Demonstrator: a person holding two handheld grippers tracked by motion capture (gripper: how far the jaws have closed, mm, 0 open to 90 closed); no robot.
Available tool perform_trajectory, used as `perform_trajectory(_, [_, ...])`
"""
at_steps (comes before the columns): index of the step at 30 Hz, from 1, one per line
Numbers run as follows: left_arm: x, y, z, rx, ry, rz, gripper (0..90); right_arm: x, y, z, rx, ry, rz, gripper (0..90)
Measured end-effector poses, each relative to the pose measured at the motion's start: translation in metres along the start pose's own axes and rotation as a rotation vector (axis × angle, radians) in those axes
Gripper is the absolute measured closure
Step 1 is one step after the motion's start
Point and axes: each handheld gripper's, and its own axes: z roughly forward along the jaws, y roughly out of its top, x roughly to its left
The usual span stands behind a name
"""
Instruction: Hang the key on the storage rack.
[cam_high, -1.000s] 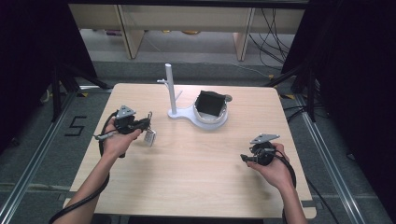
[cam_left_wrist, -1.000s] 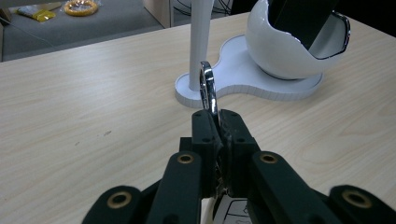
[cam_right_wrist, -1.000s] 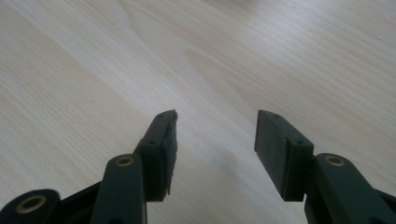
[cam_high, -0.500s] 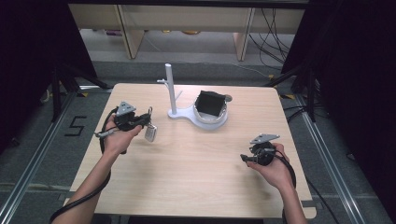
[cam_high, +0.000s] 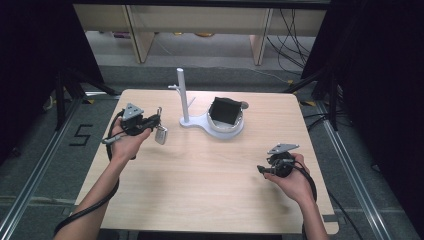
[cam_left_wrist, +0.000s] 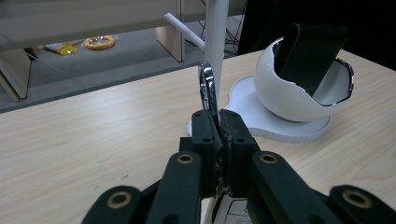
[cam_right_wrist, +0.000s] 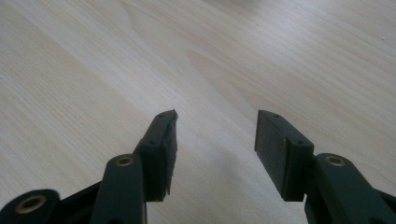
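My left gripper (cam_high: 156, 120) is shut on a metal key ring (cam_left_wrist: 207, 86), which stands up from between its jaws in the left gripper view. A small grey tag (cam_high: 161, 135) hangs from the ring just above the table. Right of it stands a white stand (cam_high: 200, 122) with an upright post (cam_left_wrist: 216, 28) and a short side peg (cam_left_wrist: 184, 29). Its round white cup (cam_left_wrist: 289, 98) holds a tilted black block (cam_high: 225, 111). My right gripper (cam_high: 261, 170) is low over the table's near right part. Its jaws (cam_right_wrist: 215, 126) are open, with only bare wood between them.
The light wooden table (cam_high: 210, 190) has metal floor rails along both sides. Wooden shelving (cam_high: 200, 20) and cables lie beyond the far edge. Dark curtains close in left and right.
My left gripper has carried the ring and tag slightly away from the person, toward the stand. The right hand has stayed put.
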Motion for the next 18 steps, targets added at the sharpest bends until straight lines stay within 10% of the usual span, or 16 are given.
perform_trajectory(18, [-0.001,0.016,0.005,-0.055,0.024,0.006,84.7,0.0,0.0,0.0,0.0,0.005,-0.005,49.8])
